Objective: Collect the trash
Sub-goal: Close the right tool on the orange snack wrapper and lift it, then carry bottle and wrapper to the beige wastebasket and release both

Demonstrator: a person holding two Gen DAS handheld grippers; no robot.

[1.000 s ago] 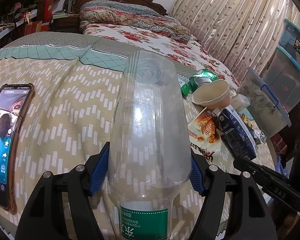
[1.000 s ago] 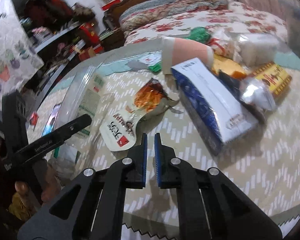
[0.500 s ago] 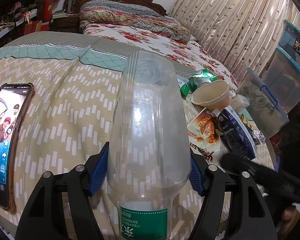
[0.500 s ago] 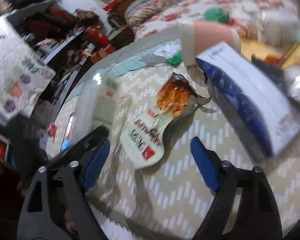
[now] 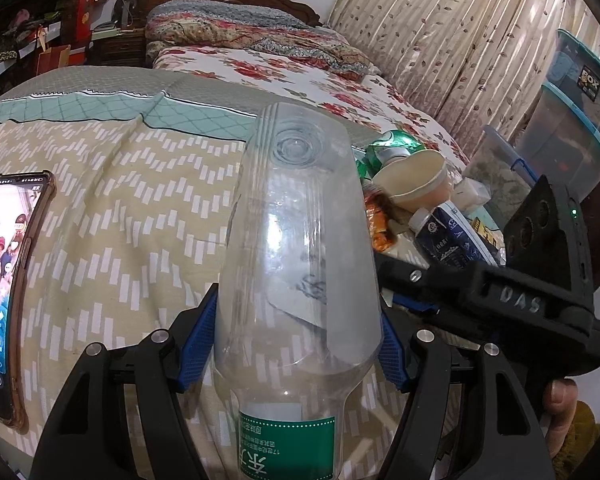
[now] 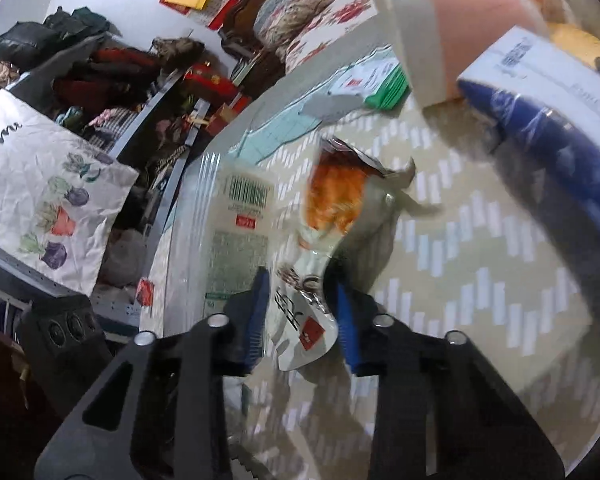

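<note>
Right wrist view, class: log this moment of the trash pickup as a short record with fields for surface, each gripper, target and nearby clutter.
surface: beige zigzag-patterned bedspread
left gripper: shut on clear plastic bottle with green label
right gripper: closing around white-and-orange snack wrapper
nearby: blue-and-white carton, pink paper cup

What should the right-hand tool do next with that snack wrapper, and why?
Probably finish closing. The right gripper has its jaws closing with the snack wrapper between them, though the pads do not seem to pinch it yet. The left gripper already holds the plastic bottle.
</note>
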